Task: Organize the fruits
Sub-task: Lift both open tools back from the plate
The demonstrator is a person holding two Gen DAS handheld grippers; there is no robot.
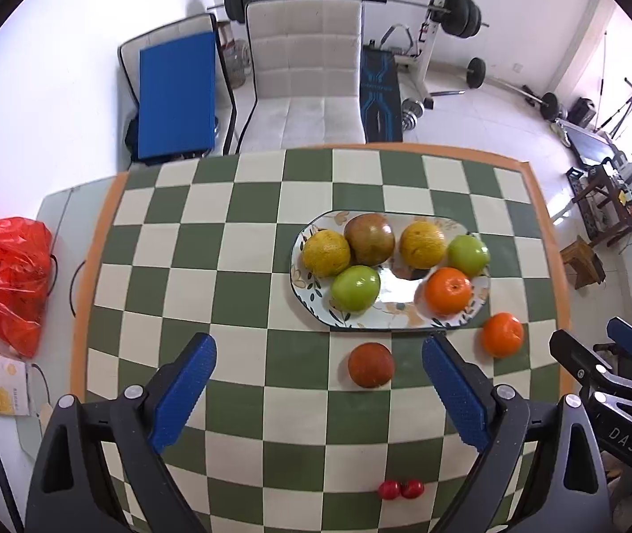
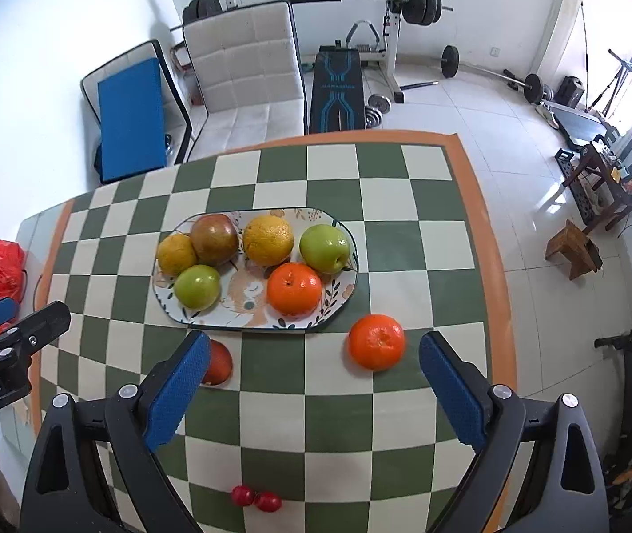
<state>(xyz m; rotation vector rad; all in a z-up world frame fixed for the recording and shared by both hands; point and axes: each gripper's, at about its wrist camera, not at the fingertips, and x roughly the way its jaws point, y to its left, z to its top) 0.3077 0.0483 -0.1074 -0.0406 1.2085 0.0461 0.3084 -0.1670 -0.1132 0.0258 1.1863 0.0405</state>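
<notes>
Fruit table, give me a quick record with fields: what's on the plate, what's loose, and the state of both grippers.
plate: six fruits on it
loose orange: on tablecloth, right of plate's near edge
loose red fruit: on tablecloth, near side of plate
small red pair: touching, nearest the cameras
left gripper: jaws open, empty
right gripper: jaws open, empty

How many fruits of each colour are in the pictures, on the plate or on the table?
Green: 2
Yellow: 2
Orange: 2
Reddish-brown: 1
Dark red: 1
Small red: 2
Total: 10
</notes>
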